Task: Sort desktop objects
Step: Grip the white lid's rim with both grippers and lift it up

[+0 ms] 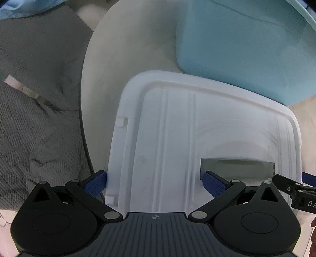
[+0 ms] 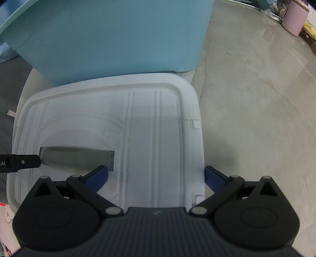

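A white plastic lid (image 1: 173, 138) with ribs and a rectangular handle slot (image 1: 237, 168) lies over a round white table, in front of a light blue bin (image 1: 246, 45). My left gripper (image 1: 156, 183) straddles the lid's left part: one blue pad (image 1: 96, 183) is at the lid's outer edge, the other is at the slot. My right gripper (image 2: 156, 178) straddles the lid's (image 2: 148, 128) right part the same way, one pad at the slot (image 2: 79, 156), one at the outer edge. Both hold wide across the lid. The blue bin (image 2: 118, 39) stands behind.
Grey woven fabric (image 1: 35, 118) lies left of the round table (image 1: 122, 59). A concrete floor (image 2: 256, 98) spreads to the right, with a pink container (image 2: 294, 17) far back. The right gripper's arm (image 1: 292, 189) shows at the left view's right edge.
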### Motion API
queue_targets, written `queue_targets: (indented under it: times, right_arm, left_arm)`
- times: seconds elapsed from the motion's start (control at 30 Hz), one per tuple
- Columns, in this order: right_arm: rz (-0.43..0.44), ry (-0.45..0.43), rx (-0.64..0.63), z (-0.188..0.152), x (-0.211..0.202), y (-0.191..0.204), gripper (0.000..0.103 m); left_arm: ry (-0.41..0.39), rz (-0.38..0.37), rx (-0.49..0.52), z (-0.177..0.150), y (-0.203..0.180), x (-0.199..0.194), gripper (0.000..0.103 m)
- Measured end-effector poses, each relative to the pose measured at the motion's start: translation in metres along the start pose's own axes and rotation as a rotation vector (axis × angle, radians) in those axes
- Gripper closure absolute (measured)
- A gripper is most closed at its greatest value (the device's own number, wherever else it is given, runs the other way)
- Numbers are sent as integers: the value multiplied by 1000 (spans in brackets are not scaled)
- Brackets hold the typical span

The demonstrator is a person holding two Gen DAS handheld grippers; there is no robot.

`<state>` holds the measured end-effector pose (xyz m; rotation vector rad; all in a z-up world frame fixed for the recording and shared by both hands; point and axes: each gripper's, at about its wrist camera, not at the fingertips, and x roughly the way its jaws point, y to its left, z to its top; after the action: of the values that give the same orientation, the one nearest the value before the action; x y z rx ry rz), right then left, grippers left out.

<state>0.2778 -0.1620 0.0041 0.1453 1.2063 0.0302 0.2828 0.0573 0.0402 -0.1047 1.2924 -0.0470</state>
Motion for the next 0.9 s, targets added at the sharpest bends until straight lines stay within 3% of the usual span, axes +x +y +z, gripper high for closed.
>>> queue_targets:
  times: [0.47, 0.9]
  right_arm:
    - [-11, 36, 30, -41, -21, -10, 0]
    - [-15, 62, 42, -41, -20, -15, 0]
  left_arm:
    - [41, -14, 34, -63, -16, -21, 0]
    - [81, -33, 13, -75, 1, -12, 0]
